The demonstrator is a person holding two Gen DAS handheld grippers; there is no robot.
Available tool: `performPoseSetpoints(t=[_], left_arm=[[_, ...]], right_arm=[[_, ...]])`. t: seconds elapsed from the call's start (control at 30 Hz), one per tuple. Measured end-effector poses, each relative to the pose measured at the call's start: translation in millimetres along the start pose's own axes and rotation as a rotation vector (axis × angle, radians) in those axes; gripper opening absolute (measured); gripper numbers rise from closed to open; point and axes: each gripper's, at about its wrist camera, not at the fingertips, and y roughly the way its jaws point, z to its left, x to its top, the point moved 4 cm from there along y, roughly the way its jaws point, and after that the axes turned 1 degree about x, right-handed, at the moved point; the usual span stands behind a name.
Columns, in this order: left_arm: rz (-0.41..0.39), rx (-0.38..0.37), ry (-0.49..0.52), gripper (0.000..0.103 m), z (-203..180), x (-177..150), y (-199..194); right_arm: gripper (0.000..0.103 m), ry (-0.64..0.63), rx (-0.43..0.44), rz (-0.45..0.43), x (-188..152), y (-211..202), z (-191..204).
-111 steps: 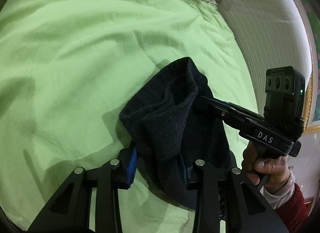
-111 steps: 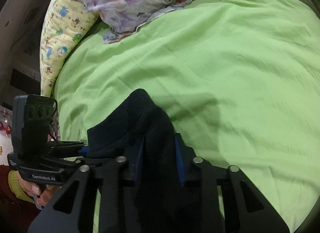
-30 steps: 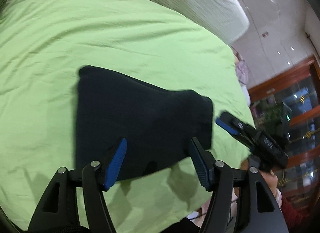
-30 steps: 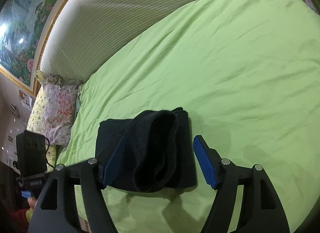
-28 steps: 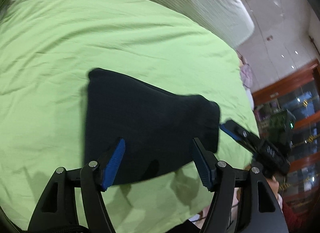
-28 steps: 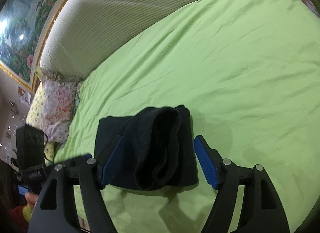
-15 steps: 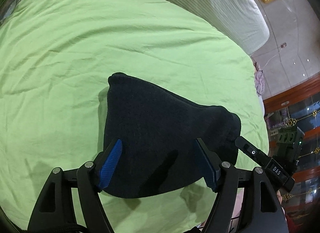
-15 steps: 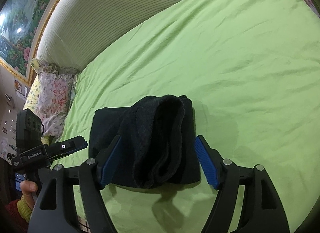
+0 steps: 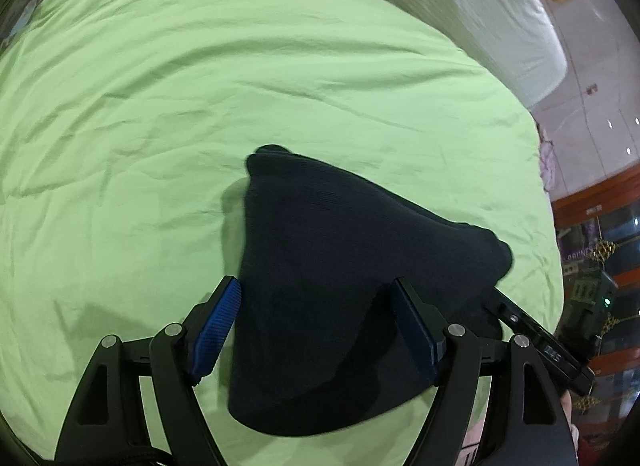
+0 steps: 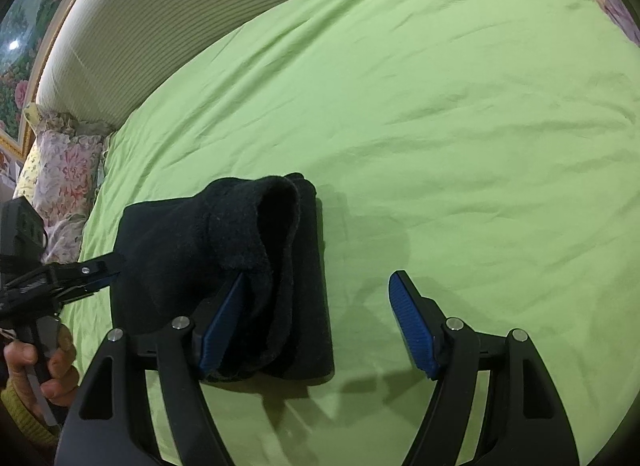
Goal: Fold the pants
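On the green bed (image 10: 440, 105), wide bare sheet rightward; folded pants (image 9: 340, 266) between our open left gripper (image 9: 316, 330) fingers, right gripper (image 10: 316, 322) fingers spread, left pad touching.

This is a bedroom in a home. A wide bed spread with a light green sheet (image 10: 440, 105) fills most of both views. At its far edge runs a padded, ribbed pale headboard (image 10: 160, 5). A floral pillow (image 10: 64, 169) lies at the far left of the bed, beside a yellow patterned one. On the wall to the left hangs a gilt-framed flower painting (image 10: 16, 77). At the far right stand glass-fronted wooden cabinets (image 9: 600, 225) on a glossy tiled floor.
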Motion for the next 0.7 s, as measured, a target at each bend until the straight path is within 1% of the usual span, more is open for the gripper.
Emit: performPoseSetpoints(t=[0.1,0.13,0.17,0.3,0.4,0.57,0.7], left_arm=[[0.005,-0.034,-0.038,0.077,7.0,2.4,2.7],[0.005,-0.038,-0.038,0.077,7.5,2.4,2.6],[0.006,-0.04,-0.035,0.077,6.9,2.1,2.3],[0.006,-0.036,-0.014,0.077,9.3,1.7,4.3],[0.005,-0.024,-0.009,0.077,11.9,2.6,10.2],[0.009,-0.029,-0.015,0.068,18.6,1.7,19.8],[0.012,-0.02,-0.019,0.068,20.1,0.6,24.2]], right_arm=[[0.074,0.018,0.063,-0.004,-0.5,-7.5,8.0],[0.074,0.018,0.093,-0.012,-0.1,-10.9,12.0],[0.074,0.016,0.105,-0.016,0.1,-11.9,14.6],[0.074,0.009,0.112,0.005,0.2,-5.7,18.3],[0.074,0.0,0.099,0.031,-3.5,4.3,18.6],[0.074,0.01,0.109,0.057,-8.4,16.2,11.2],[0.073,0.011,0.123,0.067,-10.2,19.8,7.7]])
